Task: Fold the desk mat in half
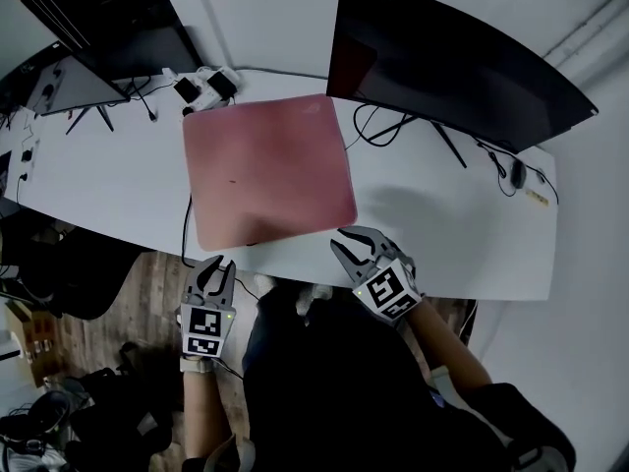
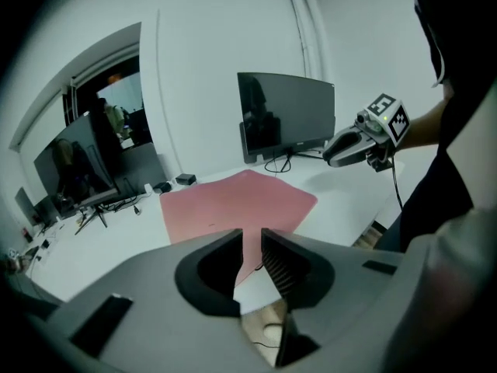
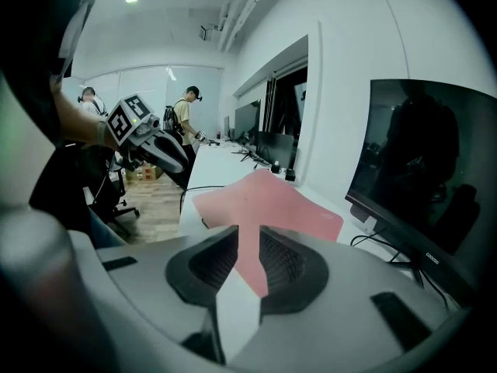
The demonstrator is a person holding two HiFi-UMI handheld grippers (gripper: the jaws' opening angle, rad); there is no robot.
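Left gripper (image 1: 218, 265) is held with its jaws a narrow gap apart, and nothing is clamped between them; through the gap, part of the desk mat (image 1: 265, 170) is seen further off. It is held just off the front edge of the white desk (image 1: 462, 244), over the wooden floor (image 1: 147, 293), near the mat's near left corner. The right gripper (image 1: 352, 244) is likewise slightly parted and empty. It is held above the desk's front edge, just beside the mat's near right corner, and no contact with the mat can be made out.

The pink mat is laid flat and unfolded on the desk, with its near edge close to the desk's front edge. A large dark monitor (image 1: 452, 57) is stood behind its far right corner. A second screen (image 1: 128, 52) and some small chargers (image 1: 206, 87) are placed by its far left corner. A black cable (image 1: 186, 229) is run along the mat's left side and over the desk edge.
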